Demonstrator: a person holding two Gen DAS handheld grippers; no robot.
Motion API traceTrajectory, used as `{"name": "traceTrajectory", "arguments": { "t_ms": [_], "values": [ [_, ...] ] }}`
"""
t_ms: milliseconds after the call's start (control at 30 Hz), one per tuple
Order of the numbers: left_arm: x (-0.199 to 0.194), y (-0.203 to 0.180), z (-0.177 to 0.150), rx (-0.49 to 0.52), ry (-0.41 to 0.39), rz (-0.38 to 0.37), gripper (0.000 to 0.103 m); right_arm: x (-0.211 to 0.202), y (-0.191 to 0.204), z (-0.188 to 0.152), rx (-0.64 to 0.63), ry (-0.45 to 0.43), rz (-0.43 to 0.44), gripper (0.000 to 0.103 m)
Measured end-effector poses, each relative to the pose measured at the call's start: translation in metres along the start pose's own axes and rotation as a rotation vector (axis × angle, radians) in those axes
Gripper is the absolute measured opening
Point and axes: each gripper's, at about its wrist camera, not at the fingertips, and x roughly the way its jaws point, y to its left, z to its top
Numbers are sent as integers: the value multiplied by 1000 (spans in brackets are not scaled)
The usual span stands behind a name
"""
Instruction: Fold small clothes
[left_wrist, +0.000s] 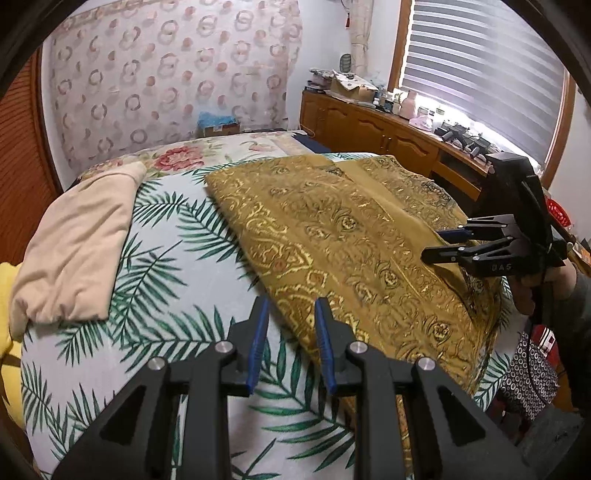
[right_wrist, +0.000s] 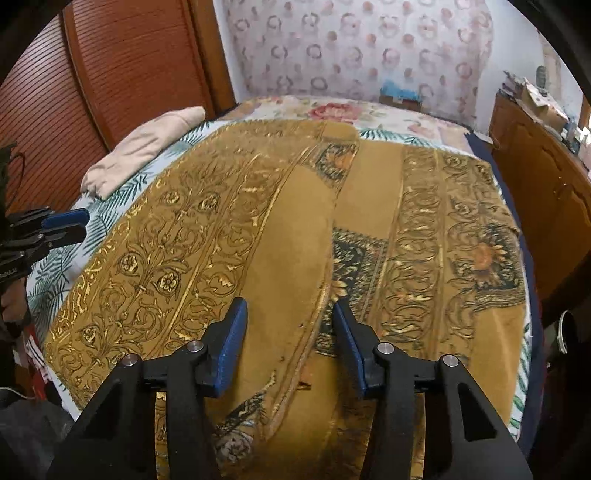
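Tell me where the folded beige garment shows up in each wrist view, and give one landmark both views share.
Left wrist view: the folded beige garment lies at the left, on the palm-leaf bedsheet, apart from the mustard patterned cloth.
Right wrist view: the same garment is smaller, upper left, near the bed's far edge by the louvered wooden door.
Shared landmark: the ring-patterned curtain behind the bed.
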Motion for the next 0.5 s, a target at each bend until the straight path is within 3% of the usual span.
{"name": "traceTrajectory", "arguments": {
  "t_ms": [100, 167, 200, 500],
  "values": [
    [0, 3, -3, -14, -6, 0, 23, 5, 9, 0, -41, 3, -31, 36],
    [0, 5, -4, -28, -6, 1, 23, 3, 14, 0, -67, -8, -40, 10],
    [0, 5, -5, -30, -7, 1, 23, 0, 14, 1, -68, -18, -21, 3],
    [-6, -5, 3, -19, -42, -18, 23, -46, 6, 7, -55, -171, -51, 0]
  ]
}}
